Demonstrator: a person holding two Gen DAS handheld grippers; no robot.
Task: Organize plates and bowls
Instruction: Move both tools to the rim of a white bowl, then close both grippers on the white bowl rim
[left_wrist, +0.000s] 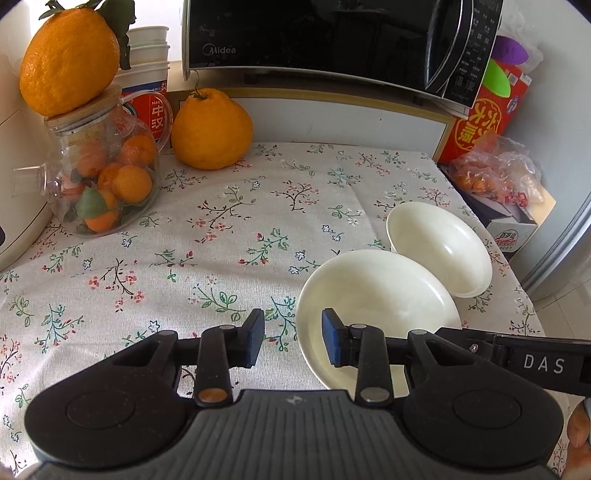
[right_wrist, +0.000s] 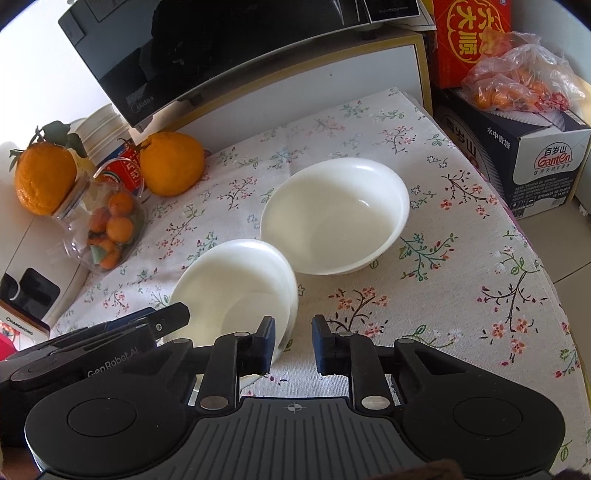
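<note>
Left gripper (left_wrist: 293, 341): jaws apart, holding nothing; its right finger hangs over the plate's near-left rim, its left finger over bare cloth, so the rim lies between them, apparently lined up for an edge pinch.
Right gripper (right_wrist: 293, 345): jaws apart, empty; its left finger sits at the plate's right rim, its right finger over the cloth. Whether either pad touches the rim cannot be told.
Plate (left_wrist: 376, 310): white and shallow, on the tablecloth (left_wrist: 184, 240) near the front edge, looks tilted in the right wrist view, possibly more than one stacked, though that is unclear.
Bowl (right_wrist: 334, 216): white and deeper, upright, just behind the plate with the rims almost touching; nothing holds it.
Likely reason: both grippers flank the plate from opposite sides, which suggests a two-sided lift so the thin rim does not slip.
Clutter: jar (left_wrist: 103, 177) of small oranges, a large orange (left_wrist: 212, 129) and a microwave (left_wrist: 332, 37) stand well behind, leaving open cloth to the left.
</note>
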